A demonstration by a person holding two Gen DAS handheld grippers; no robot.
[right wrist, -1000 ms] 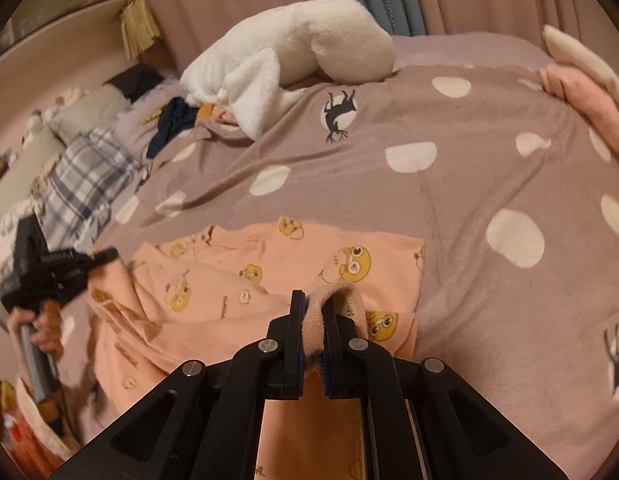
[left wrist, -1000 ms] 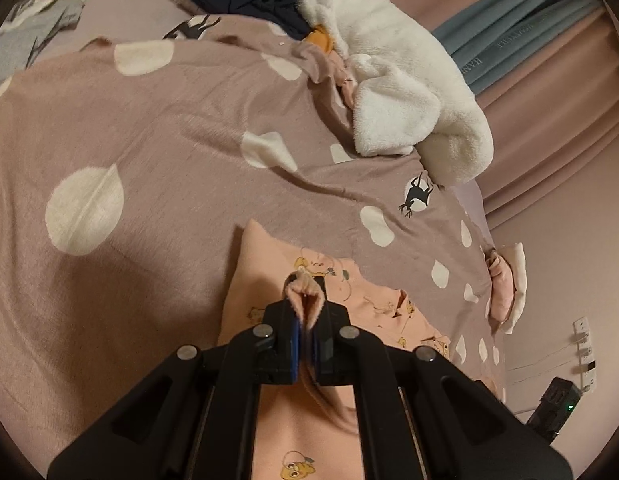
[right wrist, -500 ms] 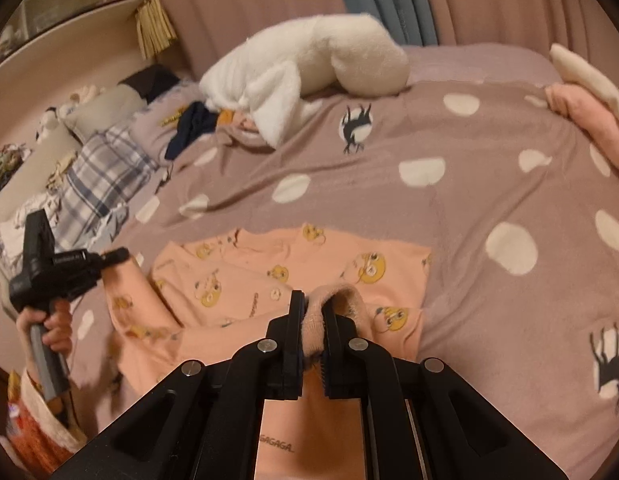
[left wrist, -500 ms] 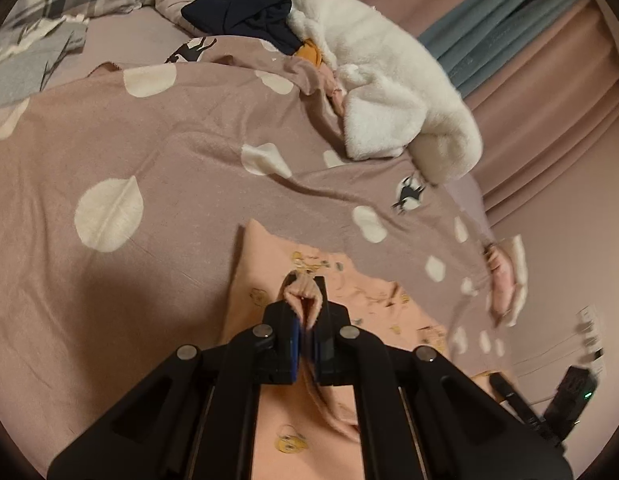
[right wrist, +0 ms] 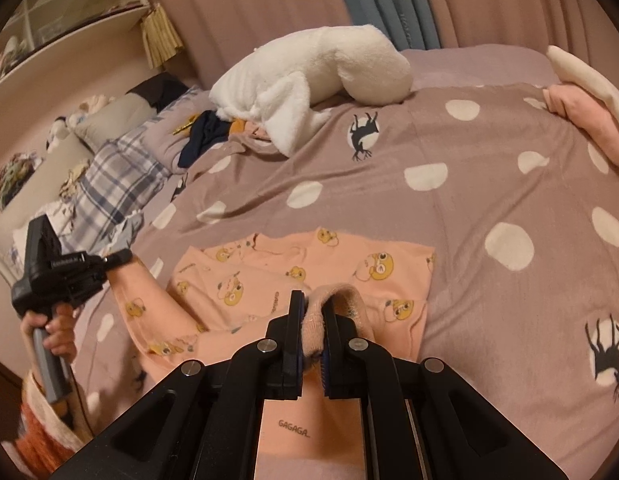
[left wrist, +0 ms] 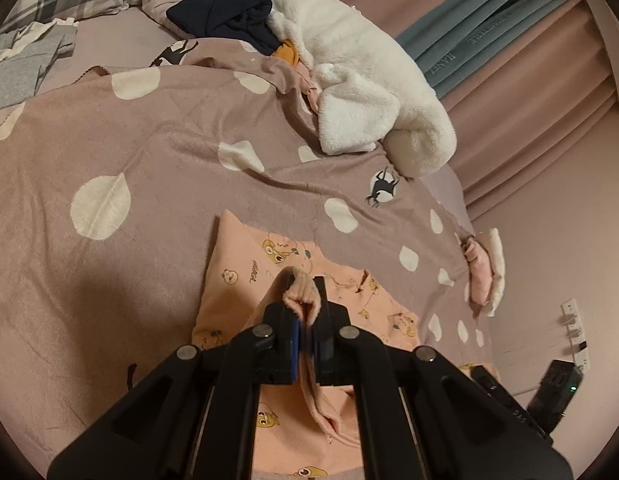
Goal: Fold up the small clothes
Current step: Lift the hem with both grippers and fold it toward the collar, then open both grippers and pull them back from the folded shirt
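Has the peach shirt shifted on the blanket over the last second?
Yes. In the right wrist view the peach shirt has spread out and its far edge now lies farther from the white fleece, with more spotted blanket showing between them.

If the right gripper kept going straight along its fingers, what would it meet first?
Likely the peach cartoon-print garment spread just ahead, whose edge the right gripper already pinches. Beyond it lies the mauve polka-dot blanket; how high the gripper is above the cloth is unclear.
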